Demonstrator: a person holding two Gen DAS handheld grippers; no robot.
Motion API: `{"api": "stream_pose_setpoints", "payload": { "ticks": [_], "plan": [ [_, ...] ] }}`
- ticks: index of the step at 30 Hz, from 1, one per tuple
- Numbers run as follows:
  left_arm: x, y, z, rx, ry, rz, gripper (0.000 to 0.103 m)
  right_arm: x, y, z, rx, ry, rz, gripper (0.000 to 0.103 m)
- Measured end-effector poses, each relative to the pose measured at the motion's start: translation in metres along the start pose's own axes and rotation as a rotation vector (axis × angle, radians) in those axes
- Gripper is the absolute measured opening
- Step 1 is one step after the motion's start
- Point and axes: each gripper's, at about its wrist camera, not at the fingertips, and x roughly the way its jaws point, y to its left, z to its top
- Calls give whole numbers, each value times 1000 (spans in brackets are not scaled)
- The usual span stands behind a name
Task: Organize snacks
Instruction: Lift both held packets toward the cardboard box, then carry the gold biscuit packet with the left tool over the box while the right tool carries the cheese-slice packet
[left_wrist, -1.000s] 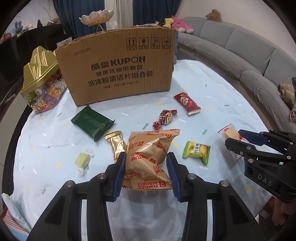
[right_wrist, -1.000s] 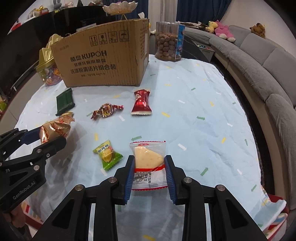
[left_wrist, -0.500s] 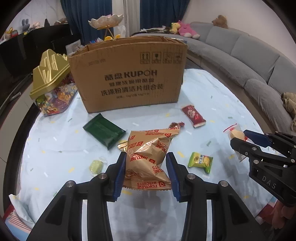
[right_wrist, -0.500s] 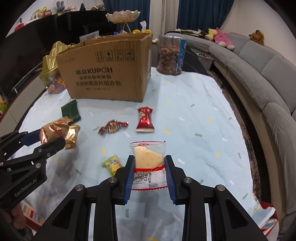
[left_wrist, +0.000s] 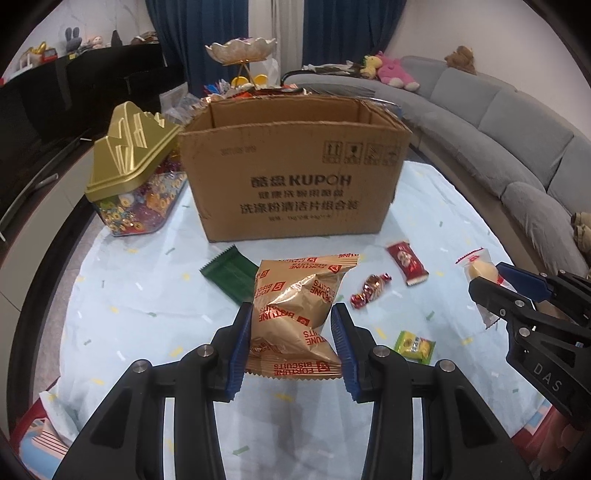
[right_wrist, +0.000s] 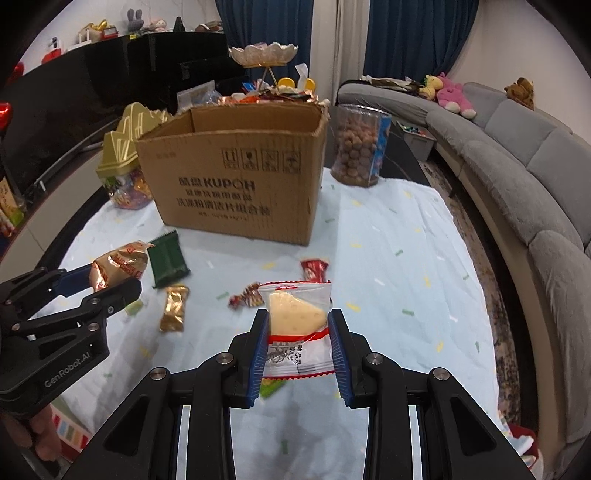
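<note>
Lifted higher off the table (left_wrist: 110, 295) since a second ago, both packets. Left gripper (left_wrist: 291, 341) clamped partway on the gold biscuit bag (left_wrist: 295, 302), right gripper (right_wrist: 297, 349) pinched narrow on the clear cake packet (right_wrist: 295, 314). Held in the air before the open box (left_wrist: 291, 177); green wafer (left_wrist: 231, 275), red bar (left_wrist: 406, 264), twist candy (left_wrist: 369, 290) left below.

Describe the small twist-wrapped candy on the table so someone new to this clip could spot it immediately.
Start at the cardboard box on the pale blue tablecloth. In front of its right half lies a red packet; just left of that sits the twist-wrapped candy. It alone has both ends twisted, in shiny red foil.
</note>
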Motion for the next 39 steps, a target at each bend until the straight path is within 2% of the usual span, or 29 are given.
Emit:
{"api": "stream_pose_setpoints", "payload": {
  "ticks": [19, 39],
  "plan": [
    [-17, 22, 40, -49, -44, 39, 42, -16, 15, 43, -9, -62, 24, 33],
    [-35, 39, 102, -64, -125, 57, 42, -28, 23, 110, -5, -174, 29, 33]
  ]
}}
